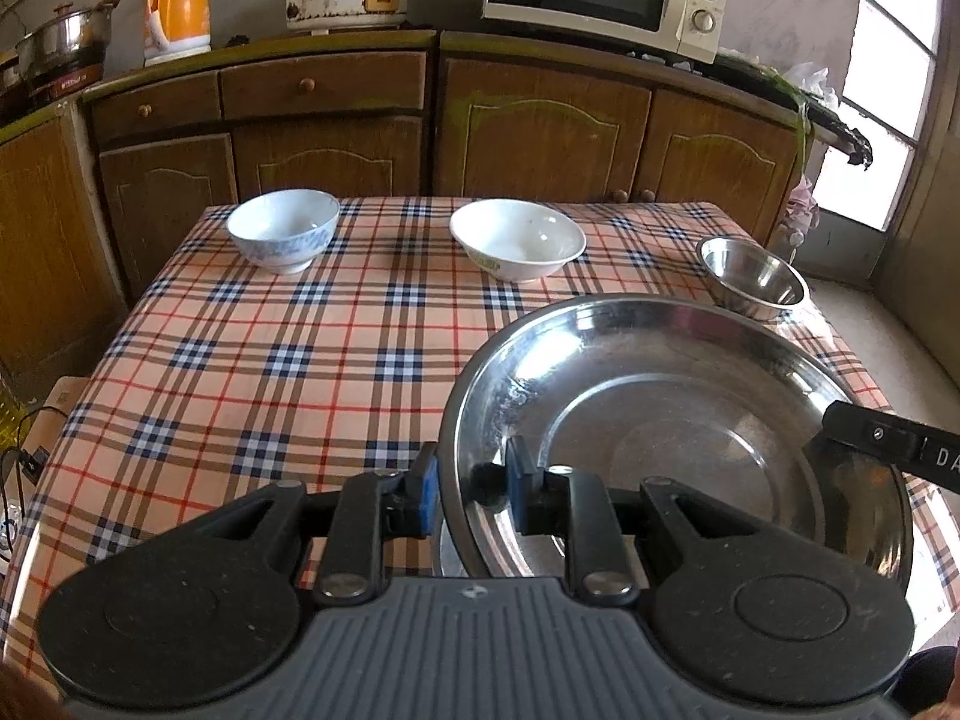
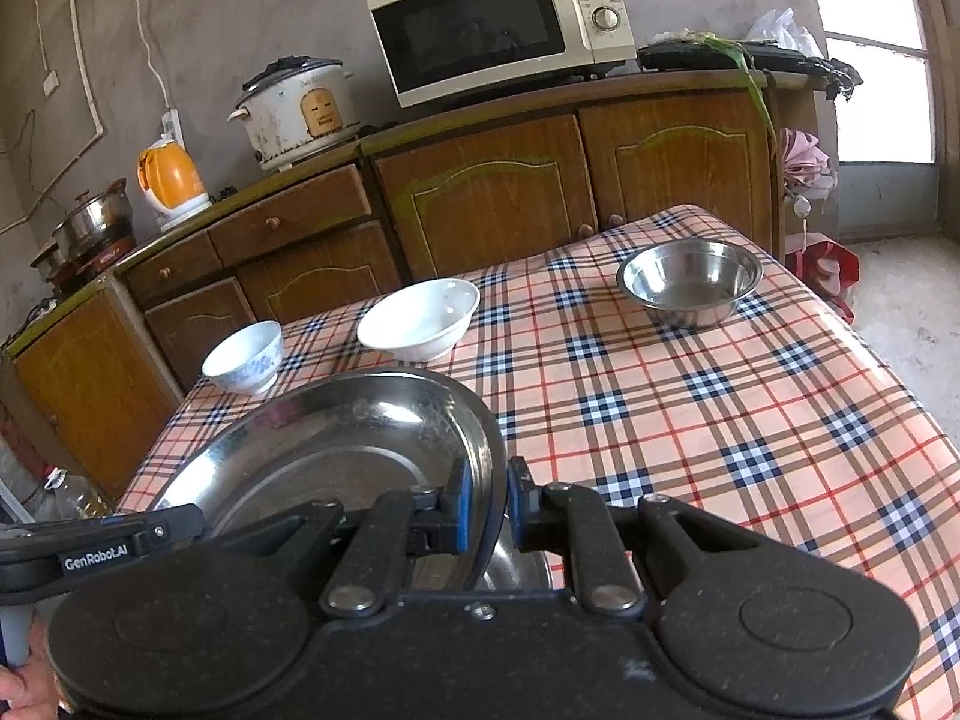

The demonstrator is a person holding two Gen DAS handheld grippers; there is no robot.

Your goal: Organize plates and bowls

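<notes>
The left gripper (image 1: 471, 495) is clamped on the near-left rim of the steel plate (image 1: 660, 420); the right gripper (image 2: 487, 507) is clamped on its right rim. The plate is held above the checked tablecloth (image 1: 270, 360). Farther back stand the steel bowl (image 2: 690, 282), white bowl (image 1: 517, 239) and blue-patterned bowl (image 1: 282, 228).

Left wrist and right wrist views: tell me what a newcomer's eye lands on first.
The big steel plate near the table's front edge, gripped on opposite rims by the left gripper and the right gripper, with something metallic just visible under it. Behind it, on the plaid tablecloth, stand a blue-patterned bowl, a white bowl and a small steel bowl.
</notes>
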